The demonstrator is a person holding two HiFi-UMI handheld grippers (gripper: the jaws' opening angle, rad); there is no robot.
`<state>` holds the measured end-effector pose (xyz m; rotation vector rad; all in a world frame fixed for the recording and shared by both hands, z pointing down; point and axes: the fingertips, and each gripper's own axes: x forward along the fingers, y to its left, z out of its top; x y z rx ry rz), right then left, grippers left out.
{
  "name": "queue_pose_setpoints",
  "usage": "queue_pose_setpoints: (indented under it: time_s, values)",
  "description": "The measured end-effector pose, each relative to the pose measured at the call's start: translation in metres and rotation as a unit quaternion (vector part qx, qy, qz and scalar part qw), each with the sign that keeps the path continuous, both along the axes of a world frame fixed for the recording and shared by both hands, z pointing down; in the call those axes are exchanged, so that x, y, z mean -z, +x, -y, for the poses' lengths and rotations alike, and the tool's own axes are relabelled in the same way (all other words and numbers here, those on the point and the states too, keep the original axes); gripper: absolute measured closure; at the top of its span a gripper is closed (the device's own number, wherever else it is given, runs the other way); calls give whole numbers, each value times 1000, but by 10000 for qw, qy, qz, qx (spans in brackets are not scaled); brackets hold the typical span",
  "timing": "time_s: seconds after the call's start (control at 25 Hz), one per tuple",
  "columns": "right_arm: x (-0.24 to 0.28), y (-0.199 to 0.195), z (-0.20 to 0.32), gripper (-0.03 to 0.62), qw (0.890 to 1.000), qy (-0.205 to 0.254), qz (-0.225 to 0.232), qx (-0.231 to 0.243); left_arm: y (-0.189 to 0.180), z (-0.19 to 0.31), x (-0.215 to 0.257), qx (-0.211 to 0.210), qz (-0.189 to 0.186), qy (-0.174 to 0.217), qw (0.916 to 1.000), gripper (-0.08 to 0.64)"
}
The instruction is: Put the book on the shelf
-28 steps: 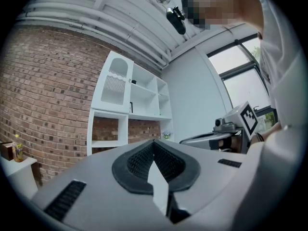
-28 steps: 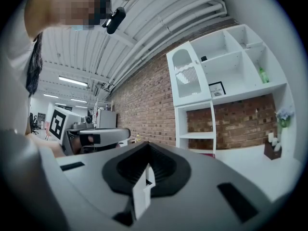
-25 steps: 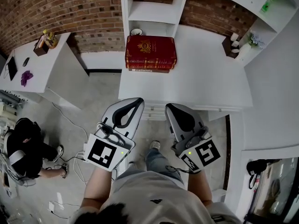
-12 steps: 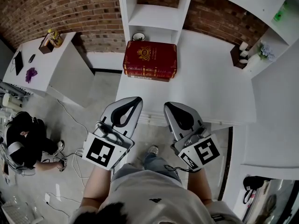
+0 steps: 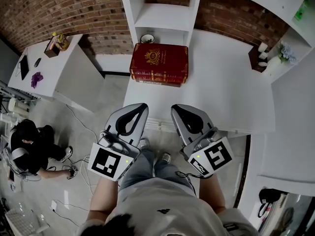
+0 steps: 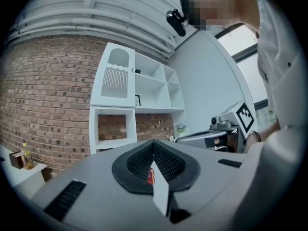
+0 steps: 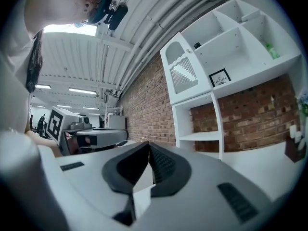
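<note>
**Both claws clenched and empty, book lying on the tabletop**

Head view: I am holding my left claw point(image 5: 140, 106) and my right claw point(image 5: 176, 108) side by side at the near edge of the white tabletop point(image 5: 221, 92), both pointing level toward the shelf point(image 5: 160, 16). Each is showing as a smooth grey shell tapering to a rounded tip around a dark padded hollow, and each is carrying a marker cube point(image 5: 107, 162) with a black-and-white square at the back. The book point(image 5: 159, 60) is lying flat at the far side of the tabletop, just in front of the shelf's foot and well apart from both claws. It is thick and rectangular, with a red cover bearing a gold crest, and red spines with gold bands are showing along its near edge. A small round cup point(image 5: 146, 38) is sitting just behind it. The shelf is white and boxy, standing against a rough brick wall point(image 5: 64, 9).

Left gripper view: my ribbed black pads are pressing together, with nothing between them. A sliver of the red book is showing past the tip.

Right gripper view: the pads are meeting at the tip here too, gripping nothing, with the white shelf compartments rising ahead.
</note>
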<state>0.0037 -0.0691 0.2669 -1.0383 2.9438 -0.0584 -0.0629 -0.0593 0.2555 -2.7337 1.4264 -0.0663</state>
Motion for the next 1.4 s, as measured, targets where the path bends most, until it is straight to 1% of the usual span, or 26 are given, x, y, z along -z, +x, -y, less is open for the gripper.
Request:
queue_pose_setpoints:
  time_s: [0.24,0.56,0.64,0.8,0.96,1.16,1.28,1.4]
  values:
    - [-2,-1,10,581,9999,35,-109,-106,-3,20,-1,-87,-92,117,9999,549]
    - [-1,13,45,581,9977,25,-227,-641,8,61,-1,-527,-194,200,9982,549]
    - [0,13,55,581,9969,16,-233,-746,6,72,-1,-614,-199,194,9977,549]
    - [0,10,75,581,9957,12,-244,-897,-2,95,1,-699,-267,300,9967,549]
    - [-1,2,96,581,9948,5,-250,-986,-11,116,-4,-781,-206,161,9966,549]
    - [-5,-6,119,581,9939,-54,-260,-1075,-21,139,-7,-851,-217,109,9961,549]
    - [-9,-11,130,581,9934,-101,-269,-1108,-27,150,-8,-881,-277,159,9956,549]
    - [-14,-16,141,581,9932,-146,-291,-1121,-33,159,-15,-902,-209,72,9957,549]
